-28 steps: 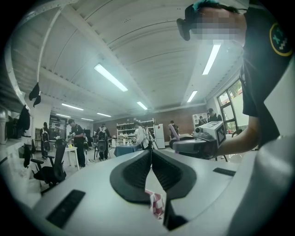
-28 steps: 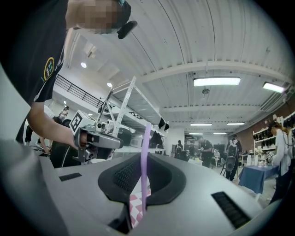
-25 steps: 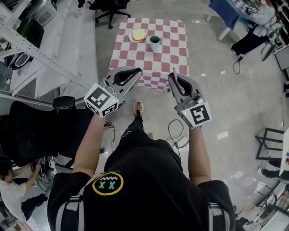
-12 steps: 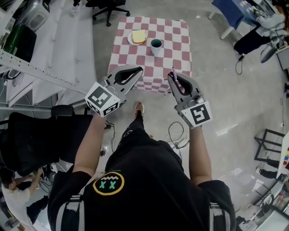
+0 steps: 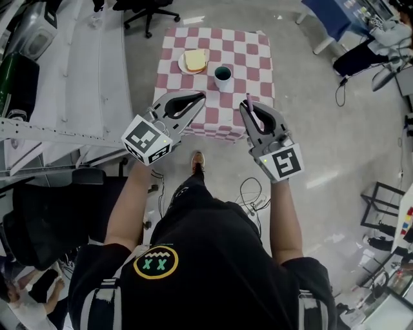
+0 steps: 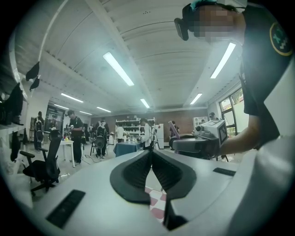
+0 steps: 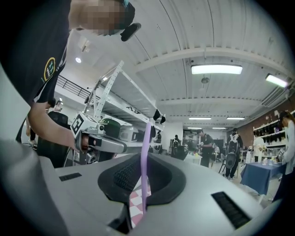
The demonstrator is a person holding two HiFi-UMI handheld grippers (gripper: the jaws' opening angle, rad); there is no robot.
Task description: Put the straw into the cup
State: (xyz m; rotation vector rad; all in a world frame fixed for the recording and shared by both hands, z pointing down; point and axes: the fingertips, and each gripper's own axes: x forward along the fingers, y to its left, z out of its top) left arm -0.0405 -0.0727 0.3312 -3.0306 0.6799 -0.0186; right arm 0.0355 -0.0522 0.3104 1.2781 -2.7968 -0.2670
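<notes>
A small table under a red-and-white checked cloth (image 5: 248, 55) stands ahead of me. On it are a white cup with a dark inside (image 5: 222, 74) and, to its left, a plate with bread (image 5: 195, 61). My right gripper (image 5: 246, 107) is shut on a thin purple straw (image 5: 248, 102) that stands upright between its pads (image 7: 144, 161). It hovers at the table's near edge, short of the cup. My left gripper (image 5: 201, 97) is shut and holds nothing, level with the right one (image 6: 151, 154). Each gripper view shows the other gripper at its side.
Metal shelving racks (image 5: 58, 77) line the left. A black office chair (image 5: 45, 206) stands at lower left and another (image 5: 145, 9) behind the table. Cables (image 5: 248, 190) lie on the floor by my feet. A blue table (image 5: 329, 16) is at upper right. People stand far off.
The table, cup and plate have come closer and lower in the head view as I and both grippers advanced toward them. The straw stays gripped in the right gripper.
</notes>
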